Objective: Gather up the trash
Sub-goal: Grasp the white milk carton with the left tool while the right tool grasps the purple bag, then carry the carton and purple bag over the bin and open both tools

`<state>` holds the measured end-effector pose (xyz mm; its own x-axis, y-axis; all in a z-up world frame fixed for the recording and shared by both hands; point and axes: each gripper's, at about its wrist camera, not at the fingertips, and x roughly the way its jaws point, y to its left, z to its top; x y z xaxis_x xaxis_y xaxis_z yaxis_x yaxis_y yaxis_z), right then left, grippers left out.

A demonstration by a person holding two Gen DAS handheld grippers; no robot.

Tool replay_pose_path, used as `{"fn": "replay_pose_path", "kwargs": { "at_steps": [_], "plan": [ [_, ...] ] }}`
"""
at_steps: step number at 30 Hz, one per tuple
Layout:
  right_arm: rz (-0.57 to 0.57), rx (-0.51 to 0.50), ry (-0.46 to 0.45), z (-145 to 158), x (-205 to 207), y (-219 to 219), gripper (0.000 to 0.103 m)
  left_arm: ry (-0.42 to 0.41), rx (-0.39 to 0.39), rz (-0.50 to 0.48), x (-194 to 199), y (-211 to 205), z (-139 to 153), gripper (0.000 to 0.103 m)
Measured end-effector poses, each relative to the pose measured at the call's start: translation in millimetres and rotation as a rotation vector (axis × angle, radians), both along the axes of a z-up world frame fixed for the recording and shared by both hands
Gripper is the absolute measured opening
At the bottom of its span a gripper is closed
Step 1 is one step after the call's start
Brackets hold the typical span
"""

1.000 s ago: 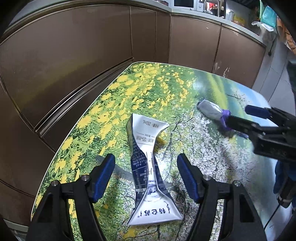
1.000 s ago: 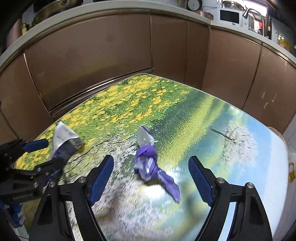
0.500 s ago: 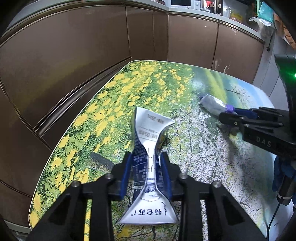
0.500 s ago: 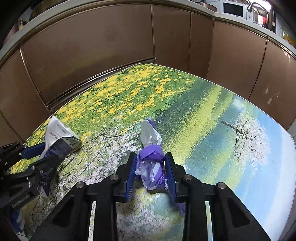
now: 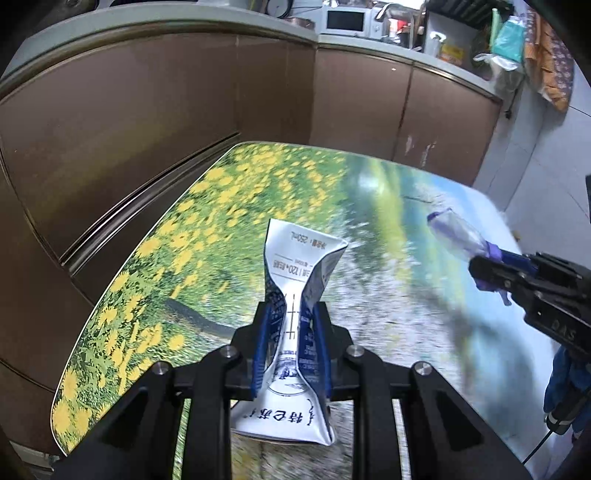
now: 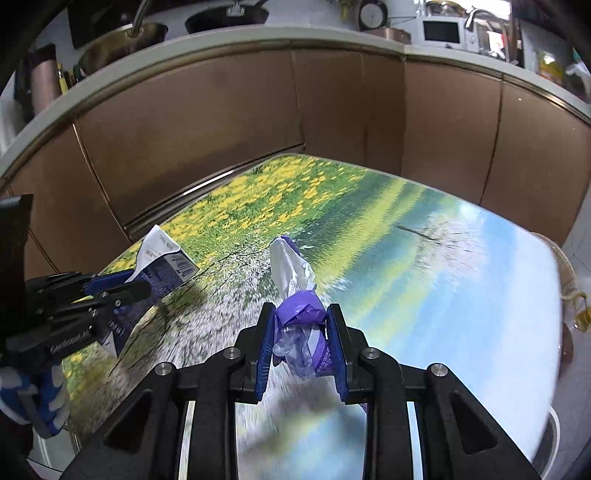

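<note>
left claw [image 5: 290, 334] pinches crumpled waxy carton [image 5: 300, 280].

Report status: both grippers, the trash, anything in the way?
Left hand-held gripper shut on crushed milk carton. Right hand-held gripper shut on purple wrapper. No other trash visible on table.

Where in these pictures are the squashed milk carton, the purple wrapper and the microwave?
Milk carton [image 5: 295, 258]: left wrist view, on its white upper panel.
Purple wrapper [image 6: 301, 308]: right wrist view, on its purple bunched middle.
Microwave [image 5: 345, 20]: left wrist view, on its dark door.
</note>
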<state>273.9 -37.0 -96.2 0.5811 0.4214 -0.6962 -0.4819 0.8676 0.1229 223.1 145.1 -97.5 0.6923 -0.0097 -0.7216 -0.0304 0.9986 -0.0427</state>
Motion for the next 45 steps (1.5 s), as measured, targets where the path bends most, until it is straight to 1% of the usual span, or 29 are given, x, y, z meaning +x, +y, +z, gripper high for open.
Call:
{"fn": "replay_pose_path", "kwargs": {
  "at_steps": [3, 6, 10, 11, 14, 17, 21, 25, 30, 32, 33, 34, 35, 36, 37, 40, 43, 45],
  "plan": [
    [-0.031, 0.028, -0.023, 12, -18, -27, 0.028, -0.017, 0.000, -0.039, -5, -19, 13, 0.022],
    [-0.100, 0.063, -0.048, 24, -37, -66, 0.028, -0.040, -0.003, -0.102, -7, -50, 28, 0.022],
    [-0.233, 0.072, -0.087, 34, -61, -127, 0.028, -0.054, -0.030, -0.223, -5, -112, 44, 0.022],
    [-0.277, 0.065, -0.095, 35, -68, -146, 0.028, -0.053, -0.036, -0.245, -3, -123, 45, 0.022],
    [-0.386, 0.052, -0.099, 32, -80, -194, 0.028, -0.040, -0.063, -0.349, 5, -179, 48, 0.022],
    [-0.513, 0.044, -0.076, 20, -89, -245, 0.028, -0.025, -0.073, -0.435, 14, -233, 46, 0.022],
    [-0.651, 0.041, -0.035, -3, -96, -297, 0.028, 0.021, -0.085, -0.544, 26, -310, 35, 0.022],
    [-0.729, 0.042, 0.015, -28, -91, -332, 0.028, 0.062, -0.067, -0.616, 42, -382, 15, 0.022],
    [-0.782, 0.025, 0.066, -58, -75, -361, 0.029, 0.122, -0.055, -0.669, 64, -440, -16, 0.022],
    [-0.798, 0.027, 0.084, -70, -71, -370, 0.029, 0.150, -0.059, -0.677, 71, -455, -29, 0.023],
    [-0.805, 0.026, 0.094, -76, -66, -373, 0.033, 0.172, -0.074, -0.685, 75, -462, -37, 0.023],
    [-0.810, 0.023, 0.101, -80, -63, -377, 0.041, 0.190, -0.091, -0.692, 79, -467, -43, 0.027],
    [-0.817, 0.018, 0.112, -85, -60, -380, 0.045, 0.200, -0.099, -0.693, 82, -470, -47, 0.041],
    [-0.823, 0.015, 0.123, -90, -55, -382, 0.050, 0.198, -0.110, -0.689, 85, -472, -51, 0.052],
    [-0.828, 0.015, 0.127, -94, -56, -384, 0.053, 0.194, -0.119, -0.691, 86, -471, -53, 0.052],
    [-0.840, 0.008, 0.136, -101, -59, -388, 0.055, 0.184, -0.136, -0.698, 82, -469, -52, 0.052],
    [-0.841, 0.002, 0.132, -100, -61, -385, 0.057, 0.142, -0.118, -0.694, 75, -459, -42, 0.052],
    [-0.842, 0.006, 0.121, -95, -64, -381, 0.058, 0.102, -0.105, -0.682, 69, -445, -28, 0.052]
  ]
}}
